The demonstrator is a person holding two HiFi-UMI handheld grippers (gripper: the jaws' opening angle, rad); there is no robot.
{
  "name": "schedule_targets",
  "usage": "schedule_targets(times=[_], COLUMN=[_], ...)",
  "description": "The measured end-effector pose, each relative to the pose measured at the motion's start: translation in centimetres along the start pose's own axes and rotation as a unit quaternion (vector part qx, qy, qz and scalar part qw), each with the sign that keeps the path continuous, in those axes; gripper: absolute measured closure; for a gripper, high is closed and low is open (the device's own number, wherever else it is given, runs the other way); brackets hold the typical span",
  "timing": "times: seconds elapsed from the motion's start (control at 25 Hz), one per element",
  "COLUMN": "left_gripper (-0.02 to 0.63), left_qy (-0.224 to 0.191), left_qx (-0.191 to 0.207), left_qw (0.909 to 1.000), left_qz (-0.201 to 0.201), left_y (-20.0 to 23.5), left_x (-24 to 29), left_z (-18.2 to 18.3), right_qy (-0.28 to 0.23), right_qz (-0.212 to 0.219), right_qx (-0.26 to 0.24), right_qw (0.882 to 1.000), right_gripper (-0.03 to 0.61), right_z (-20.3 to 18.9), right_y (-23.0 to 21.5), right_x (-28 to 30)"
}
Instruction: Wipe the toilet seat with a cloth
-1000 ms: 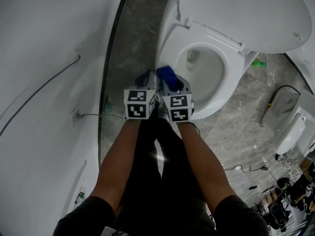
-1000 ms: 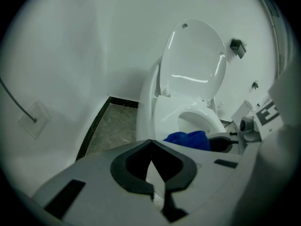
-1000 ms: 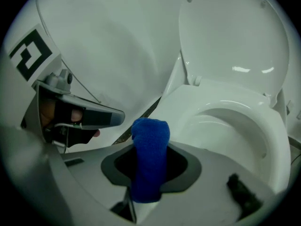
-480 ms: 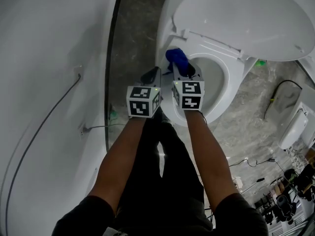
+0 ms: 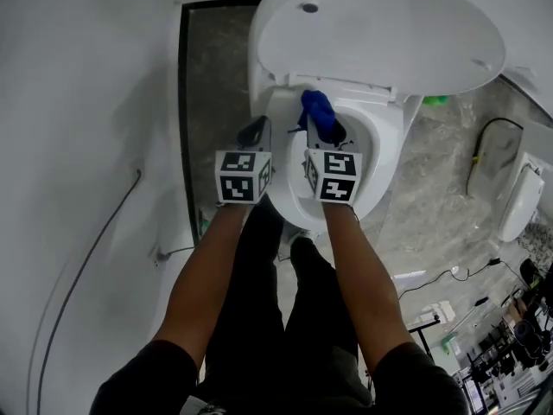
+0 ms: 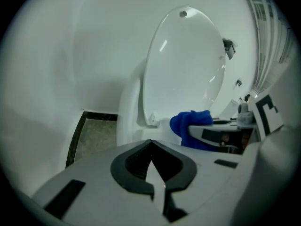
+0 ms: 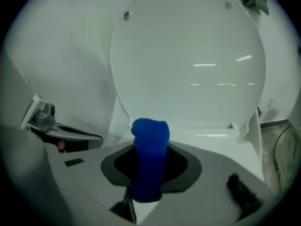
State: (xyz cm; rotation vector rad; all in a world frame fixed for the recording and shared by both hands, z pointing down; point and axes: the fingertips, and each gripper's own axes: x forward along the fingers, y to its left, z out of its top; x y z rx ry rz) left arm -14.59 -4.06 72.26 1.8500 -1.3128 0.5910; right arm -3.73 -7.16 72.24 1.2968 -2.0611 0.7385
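A white toilet stands ahead with its lid (image 5: pixel 380 33) raised and its seat (image 5: pixel 380 167) down around the bowl. My right gripper (image 5: pixel 327 128) is shut on a blue cloth (image 5: pixel 316 109), which sticks out past the jaws over the back left part of the seat. In the right gripper view the blue cloth (image 7: pixel 149 157) stands upright between the jaws, the lid (image 7: pixel 193 60) behind it. My left gripper (image 5: pixel 255 132) hovers shut and empty beside the toilet's left rim; its own view shows the left gripper (image 6: pixel 151 142) with the jaws together and the cloth (image 6: pixel 190 126) at right.
A white wall (image 5: pixel 78 145) runs along the left, with a cable (image 5: pixel 95 240) across it. The dark stone floor (image 5: pixel 212 85) shows between wall and toilet. A white bin (image 5: pixel 518 201), a black cord (image 5: pixel 488 141) and a green item (image 5: pixel 435 100) lie right of the toilet.
Both grippers have moved forward from the seat's near rim toward the back of the seat. The blue cloth now sits near the hinge, and the view has swung to face the toilet.
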Motion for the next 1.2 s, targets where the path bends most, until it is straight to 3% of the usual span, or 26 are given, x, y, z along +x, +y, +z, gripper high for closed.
schedule_targets(times=[0.2,0.36,0.44,0.56,0.64,0.8,1.04,1.2], left_gripper=[0.604,0.604,0.604,0.604,0.604,0.604,0.604,0.604], left_qy=[-0.057,-0.147,-0.165,-0.164,-0.163,-0.175,-0.223,-0.254], left_qx=[0.037,0.091,0.082,0.047,0.045,0.022,0.09,0.09], left_qw=[0.9976,0.9847,0.9826,0.9852,0.9855,0.9844,0.9702,0.9628], left_qz=[0.016,0.019,0.024,0.015,0.011,0.006,0.025,0.017], left_y=[-5.9,-12.5,-16.2,-22.1,-25.5,-29.7,-33.9,-36.4], left_x=[-7.0,-14.4,-19.2,-25.7,-29.0,-34.3,-41.3,-44.8], left_z=[0.8,4.3,3.9,1.9,1.0,0.1,2.7,3.5], right_qy=[-0.045,-0.144,-0.176,-0.197,-0.209,-0.232,-0.284,-0.312], right_qz=[-0.027,-0.039,-0.037,-0.03,-0.024,-0.015,-0.002,0.008], right_qx=[-0.017,-0.056,-0.067,-0.065,-0.057,-0.062,-0.088,-0.115], right_qw=[0.998,0.987,0.981,0.978,0.976,0.971,0.955,0.943], right_gripper=[0.474,0.476,0.476,0.476,0.476,0.476,0.476,0.476], right_z=[0.5,4.4,5.1,4.8,4.7,4.5,7.2,8.7], right_y=[-0.6,-1.4,-1.5,-1.4,-1.4,-0.3,1.8,3.4], right_x=[-11.6,-22.6,-29.5,-39.1,-43.8,-50.8,-57.5,-61.2])
